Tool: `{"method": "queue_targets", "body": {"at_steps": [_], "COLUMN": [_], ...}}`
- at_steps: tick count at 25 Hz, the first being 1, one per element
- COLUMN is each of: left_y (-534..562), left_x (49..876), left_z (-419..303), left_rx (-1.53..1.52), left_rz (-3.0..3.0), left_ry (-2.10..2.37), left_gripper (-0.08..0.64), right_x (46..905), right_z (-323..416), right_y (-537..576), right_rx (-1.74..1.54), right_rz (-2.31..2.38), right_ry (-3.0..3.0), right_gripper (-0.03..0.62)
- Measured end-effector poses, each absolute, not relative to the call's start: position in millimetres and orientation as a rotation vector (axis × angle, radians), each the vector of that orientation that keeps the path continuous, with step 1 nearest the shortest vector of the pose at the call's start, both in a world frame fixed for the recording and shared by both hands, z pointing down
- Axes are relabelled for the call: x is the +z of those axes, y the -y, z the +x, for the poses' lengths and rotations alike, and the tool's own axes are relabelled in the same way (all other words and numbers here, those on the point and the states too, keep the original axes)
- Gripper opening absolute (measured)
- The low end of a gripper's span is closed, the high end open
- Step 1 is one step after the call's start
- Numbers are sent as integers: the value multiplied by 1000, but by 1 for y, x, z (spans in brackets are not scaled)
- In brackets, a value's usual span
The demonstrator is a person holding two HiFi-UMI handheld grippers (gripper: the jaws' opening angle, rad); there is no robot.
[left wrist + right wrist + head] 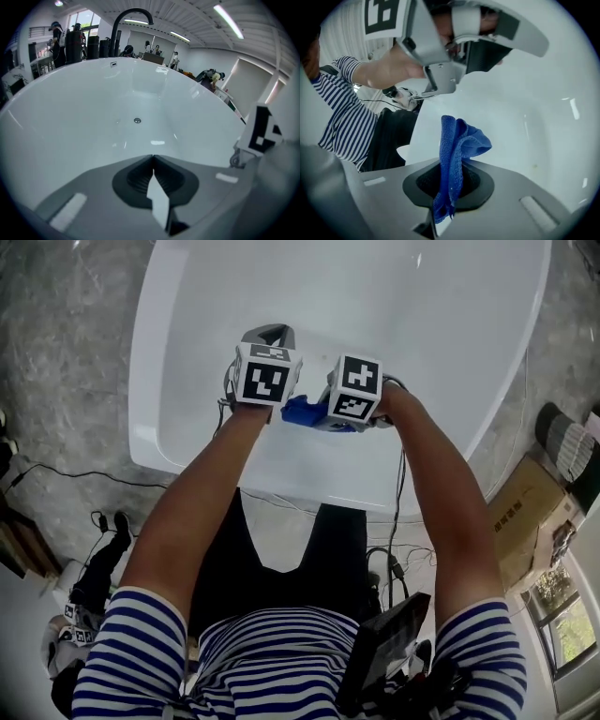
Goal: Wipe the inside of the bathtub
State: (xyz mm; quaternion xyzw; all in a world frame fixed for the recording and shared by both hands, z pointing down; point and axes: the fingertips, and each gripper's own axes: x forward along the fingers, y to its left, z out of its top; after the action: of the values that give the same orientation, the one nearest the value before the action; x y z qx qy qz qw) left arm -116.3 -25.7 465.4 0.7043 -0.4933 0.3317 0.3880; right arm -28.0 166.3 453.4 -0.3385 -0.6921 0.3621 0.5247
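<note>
The white bathtub [187, 352] lies below me, its smooth inside [93, 108] sloping down to a small round drain [137, 120]. Both grippers hang side by side over the near end of the tub. My left gripper [153, 157] is shut with nothing between its jaws, and its marker cube [267, 374] shows in the head view. A blue cloth [457, 140] stands bunched up out of my right gripper [450, 164], which is shut on it. In the head view the blue cloth [302, 412] pokes out to the left of the right marker cube [355, 389].
A black arched faucet [134, 13] rises beyond the tub's far rim. Cables [84, 474] trail over the grey floor to the left. A cardboard box [525, 512] and a shoe [566, 440] lie to the right. People stand in the far background of the left gripper view.
</note>
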Motion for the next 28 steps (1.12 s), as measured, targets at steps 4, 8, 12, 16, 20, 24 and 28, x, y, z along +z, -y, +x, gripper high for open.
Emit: {"method": "queue_targets", "body": {"at_steps": [4, 8, 12, 16, 20, 24, 28], "left_y": [40, 54, 65, 61, 48, 47, 58], "left_x": [495, 534, 588, 643, 679, 700, 705], "left_z": [-110, -106, -85, -67, -64, -62, -62], "left_rx": [829, 821, 833, 847, 870, 875, 865], "left_rz": [1776, 1787, 1809, 1804, 1799, 1794, 1798], "left_ry": [1273, 1279, 1267, 1247, 1232, 1227, 1227], "left_gripper": [3, 2, 3, 2, 2, 2, 3], "right_x": [509, 571, 643, 709, 756, 788, 806], "right_z": [-6, -1, 20, 35, 36, 35, 29], "right_y": [-126, -99, -80, -64, -58, -54, -47], "right_rx": [782, 727, 654, 633, 579, 538, 514], "right_rz": [-692, -601, -556, -505, -483, -492, -505], "right_ry": [1665, 1692, 1694, 1713, 1727, 1722, 1711], "right_gripper": [41, 41, 41, 41, 41, 41, 41]}}
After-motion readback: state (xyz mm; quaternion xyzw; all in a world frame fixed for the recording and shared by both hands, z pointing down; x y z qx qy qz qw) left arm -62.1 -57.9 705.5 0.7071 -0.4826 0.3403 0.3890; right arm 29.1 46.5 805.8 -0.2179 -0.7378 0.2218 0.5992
